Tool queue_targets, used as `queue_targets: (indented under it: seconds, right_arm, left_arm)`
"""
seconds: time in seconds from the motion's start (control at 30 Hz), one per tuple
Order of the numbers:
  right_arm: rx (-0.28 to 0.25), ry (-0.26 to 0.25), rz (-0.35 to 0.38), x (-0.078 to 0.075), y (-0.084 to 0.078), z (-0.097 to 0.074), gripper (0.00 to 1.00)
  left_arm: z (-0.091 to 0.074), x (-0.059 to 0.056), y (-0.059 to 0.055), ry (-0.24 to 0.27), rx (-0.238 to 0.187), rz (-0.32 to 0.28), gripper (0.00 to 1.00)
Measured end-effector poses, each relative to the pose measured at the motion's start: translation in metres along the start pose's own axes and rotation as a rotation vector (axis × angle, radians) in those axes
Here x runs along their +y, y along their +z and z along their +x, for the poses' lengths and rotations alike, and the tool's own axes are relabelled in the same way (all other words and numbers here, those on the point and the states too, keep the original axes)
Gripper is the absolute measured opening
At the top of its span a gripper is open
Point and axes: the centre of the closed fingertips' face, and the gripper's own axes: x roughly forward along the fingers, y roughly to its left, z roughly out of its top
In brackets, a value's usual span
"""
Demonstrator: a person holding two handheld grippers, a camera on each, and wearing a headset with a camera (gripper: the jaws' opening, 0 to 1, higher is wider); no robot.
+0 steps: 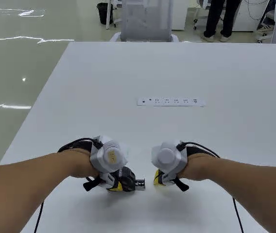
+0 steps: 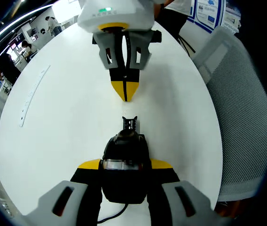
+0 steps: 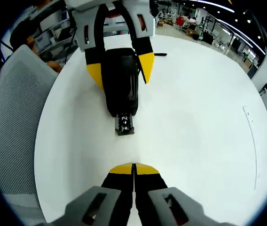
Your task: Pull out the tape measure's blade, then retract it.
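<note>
Left hand-held gripper [image 2: 126, 165] of mine is clamped on the black, rounded plastic tape measure [image 2: 125, 181], which rests on the white worktop [image 1: 186, 68] close to my edge. Its small metal blade hook [image 2: 130, 123] sticks out a little toward my right hand-held gripper [image 3: 133, 168]. That one has its yellow-tipped jaws pressed together on nothing, near the hook but apart from it. Farther away lies a long white power strip [image 1: 170, 102]. Beyond the far edge stands a grey mesh chair [image 1: 146, 19].
</note>
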Motion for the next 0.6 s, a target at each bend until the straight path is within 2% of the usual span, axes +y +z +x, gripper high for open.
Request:
queue_targets:
  seconds: [0.07,0.1,0.17,0.2,0.37,0.47,0.53,0.57,0.6]
  right_arm:
    - [0.012,-0.011,-0.024,0.000,-0.005,-0.003,0.00]
    - [0.017,-0.002,-0.017,0.004,-0.005,-0.002,0.00]
    - [0.026,-0.004,-0.052,0.003,-0.003,0.000,0.00]
    - [0.027,-0.016,-0.051,0.003,-0.001,-0.001,0.00]
    - [0.023,-0.010,-0.029,0.001,0.000,-0.001,0.01]
    - [0.003,-0.001,-0.004,0.002,0.006,0.001,0.10]
    - [-0.012,-0.005,-0.019,0.004,0.014,0.001,0.16]
    - [-0.021,-0.002,-0.014,0.005,0.018,0.001,0.20]
    - [-0.049,0.007,-0.012,0.007,0.024,0.004,0.30]
  left_arm:
    - [0.000,-0.001,0.000,-0.001,0.003,0.005,0.32]
    - [0.000,-0.001,0.001,-0.001,0.003,0.005,0.32]
    - [0.000,-0.001,0.000,-0.002,0.003,0.007,0.32]
    - [0.000,-0.001,0.000,-0.004,0.002,0.006,0.32]
    - [0.000,-0.001,0.000,-0.008,0.002,0.005,0.32]
    - [0.000,-0.001,0.000,-0.007,0.001,0.001,0.32]
    - [0.000,-0.001,0.000,-0.008,0.000,0.001,0.32]
    - [0.000,-0.001,0.000,-0.008,0.000,0.001,0.32]
    - [0.000,-0.001,0.000,-0.009,0.000,0.001,0.32]
